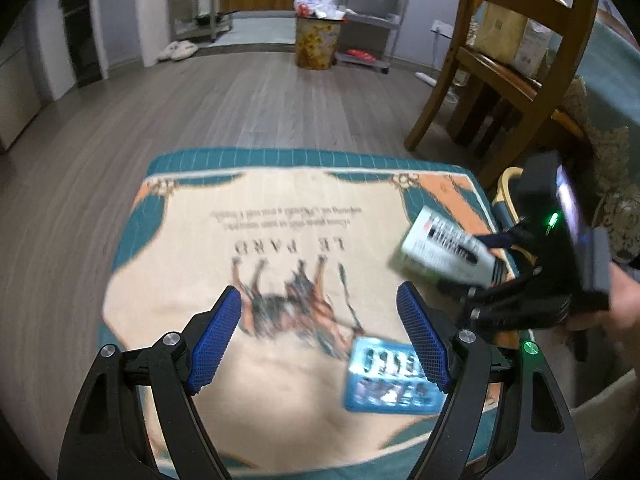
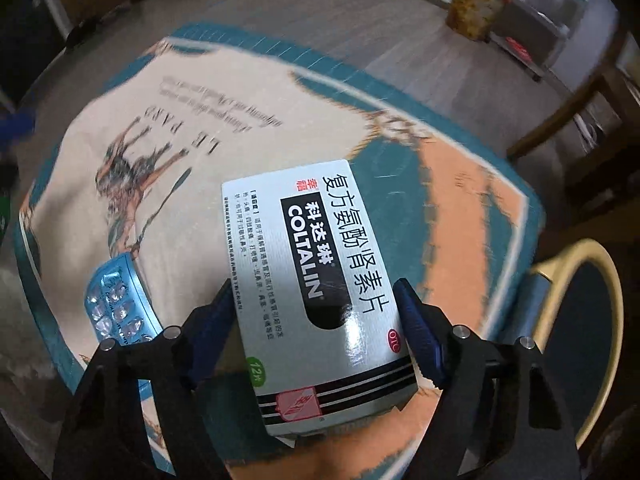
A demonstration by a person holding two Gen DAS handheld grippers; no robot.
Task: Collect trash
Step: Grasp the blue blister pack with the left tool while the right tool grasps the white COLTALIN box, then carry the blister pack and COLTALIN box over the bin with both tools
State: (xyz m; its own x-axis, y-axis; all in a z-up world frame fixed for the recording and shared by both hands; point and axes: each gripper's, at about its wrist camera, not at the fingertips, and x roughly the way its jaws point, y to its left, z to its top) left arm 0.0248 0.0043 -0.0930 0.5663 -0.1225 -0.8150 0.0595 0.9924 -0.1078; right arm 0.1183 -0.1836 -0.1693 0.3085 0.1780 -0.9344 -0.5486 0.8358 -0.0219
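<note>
A white-and-grey medicine box (image 2: 316, 280) printed COLTALIN sits between the blue pads of my right gripper (image 2: 314, 284), which is shut on its long sides. The left wrist view shows the same box (image 1: 440, 248) tilted over the right edge of the printed cloth (image 1: 280, 208). A blue blister pack (image 1: 392, 380) lies flat on the cloth, just by the right finger of my left gripper (image 1: 318, 290). That gripper hangs open above the cloth with nothing between its pads. The blister pack (image 2: 120, 304) also shows left of the right gripper.
A yellow patterned bin (image 1: 316, 40) heaped with rubbish stands on the wood floor beyond the table. A wooden chair (image 1: 500, 60) is at the right, a wire shelf rack (image 1: 372, 20) behind the bin. A yellow-rimmed seat (image 2: 580, 320) sits below the table's right edge.
</note>
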